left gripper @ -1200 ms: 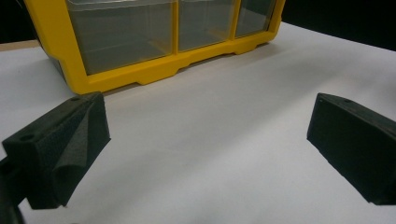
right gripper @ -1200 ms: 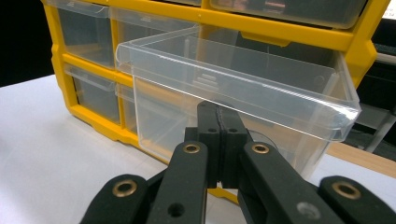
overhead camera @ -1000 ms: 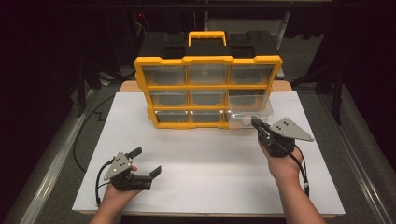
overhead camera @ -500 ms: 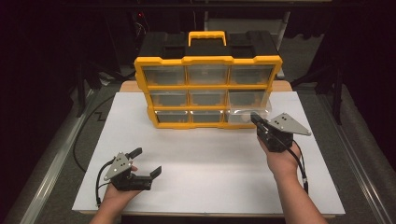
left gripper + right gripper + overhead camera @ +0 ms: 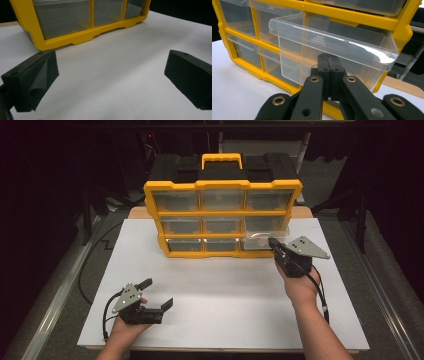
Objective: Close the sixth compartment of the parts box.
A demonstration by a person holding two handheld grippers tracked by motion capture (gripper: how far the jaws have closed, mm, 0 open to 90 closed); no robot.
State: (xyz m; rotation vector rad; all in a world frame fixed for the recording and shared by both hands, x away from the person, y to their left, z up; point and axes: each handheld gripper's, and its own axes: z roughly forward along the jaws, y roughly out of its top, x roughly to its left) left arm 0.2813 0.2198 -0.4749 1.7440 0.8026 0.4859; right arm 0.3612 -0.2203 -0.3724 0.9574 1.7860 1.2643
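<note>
A yellow organizer cabinet (image 5: 223,185) with a black top and clear drawers stands at the back of the white table (image 5: 225,290). Its bottom-right clear drawer (image 5: 260,240) (image 5: 332,47) is pulled partly out. My right gripper (image 5: 274,243) (image 5: 329,58) is shut on the small tab at the drawer's front, below its rim. The drawer looks empty. At the front left, my left gripper (image 5: 157,293) (image 5: 111,62) rests low over the table, open with nothing between its jaws, pointing toward the cabinet's lower left corner (image 5: 45,43).
The other drawers (image 5: 176,200) sit closed in the yellow frame. A yellow carry handle (image 5: 221,158) rises from the cabinet top. White table surface spreads between the two grippers. A black cable (image 5: 92,265) runs off the table's left side.
My right gripper has shifted slightly toward the cabinet while staying shut on the drawer tab. The left gripper has not moved.
</note>
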